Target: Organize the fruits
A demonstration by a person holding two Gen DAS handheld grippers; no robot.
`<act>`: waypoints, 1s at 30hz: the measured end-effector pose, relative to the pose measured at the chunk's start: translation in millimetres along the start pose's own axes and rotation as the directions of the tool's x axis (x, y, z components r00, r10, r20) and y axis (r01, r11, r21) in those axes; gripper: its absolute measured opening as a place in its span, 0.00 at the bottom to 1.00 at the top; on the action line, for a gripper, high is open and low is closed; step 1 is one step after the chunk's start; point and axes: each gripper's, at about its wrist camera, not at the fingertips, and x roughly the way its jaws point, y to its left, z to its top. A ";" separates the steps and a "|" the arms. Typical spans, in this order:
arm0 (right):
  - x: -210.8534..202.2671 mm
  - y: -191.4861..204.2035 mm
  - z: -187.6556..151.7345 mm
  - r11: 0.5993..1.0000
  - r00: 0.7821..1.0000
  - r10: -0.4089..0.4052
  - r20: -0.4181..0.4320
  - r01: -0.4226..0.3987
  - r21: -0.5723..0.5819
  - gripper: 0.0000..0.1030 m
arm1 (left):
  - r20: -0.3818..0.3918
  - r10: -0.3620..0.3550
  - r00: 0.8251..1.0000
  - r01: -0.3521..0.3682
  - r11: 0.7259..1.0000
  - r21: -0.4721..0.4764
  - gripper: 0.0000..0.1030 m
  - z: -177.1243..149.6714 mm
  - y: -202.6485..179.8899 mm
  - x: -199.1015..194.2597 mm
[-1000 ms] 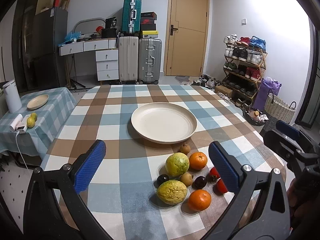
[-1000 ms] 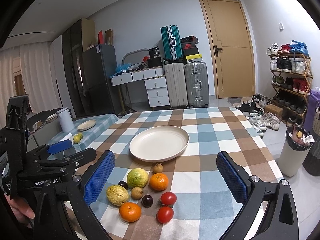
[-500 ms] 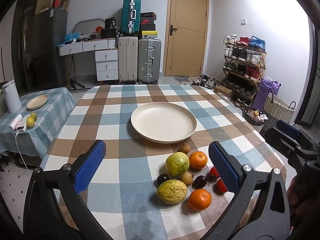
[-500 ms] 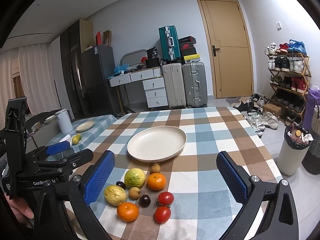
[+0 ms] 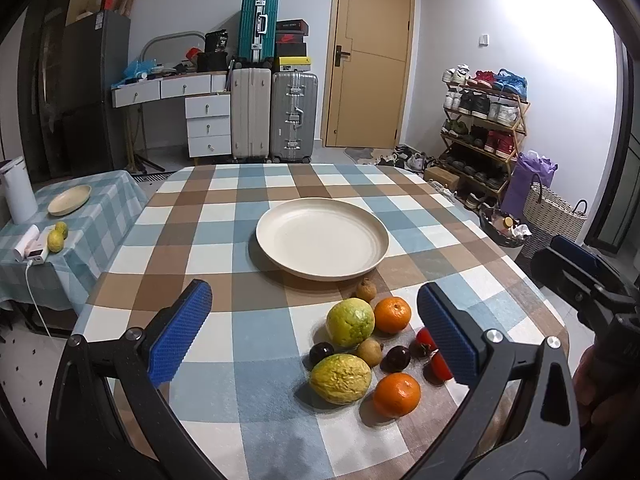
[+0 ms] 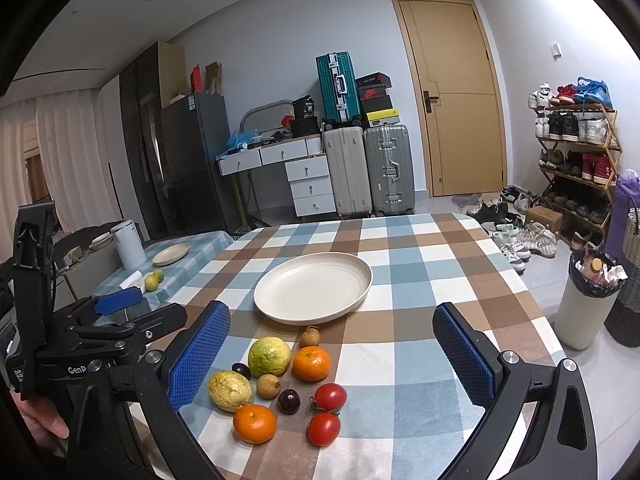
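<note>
My left tongs [image 5: 312,328]: wide open, empty.
My right tongs [image 6: 332,356]: wide open, empty.
Round cream plate [image 6: 280,300]: empty, behind fruit cluster [image 6: 276,384].

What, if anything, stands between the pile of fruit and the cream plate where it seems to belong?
Nothing visible does. The cream plate sits just beyond the fruit, with only bare checked tablecloth between them. The small brown fruit lies closest to its rim.

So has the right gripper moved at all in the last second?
Yes, slightly. In its own wrist view the cream plate and the door have drifted left and up, so the open right gripper has swung a little right and tipped down.
</note>
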 end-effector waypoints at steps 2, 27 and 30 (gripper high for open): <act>0.9 0.5 -1.0 1.000 1.000 0.004 0.002 -0.004 -0.002 1.00 | -0.013 -0.009 1.000 0.009 1.000 -0.006 1.00 -2.0 1.3 3.9; 4.2 -7.1 -11.2 1.000 1.000 -0.008 -0.022 0.008 0.003 1.00 | -0.258 -0.192 0.947 0.148 0.973 -0.178 0.89 -51.0 25.3 73.1; 6.6 -7.6 -13.4 1.000 0.999 -0.008 -0.034 0.008 0.005 1.00 | -0.281 -0.226 0.933 0.173 0.964 -0.204 0.82 -56.6 27.4 81.8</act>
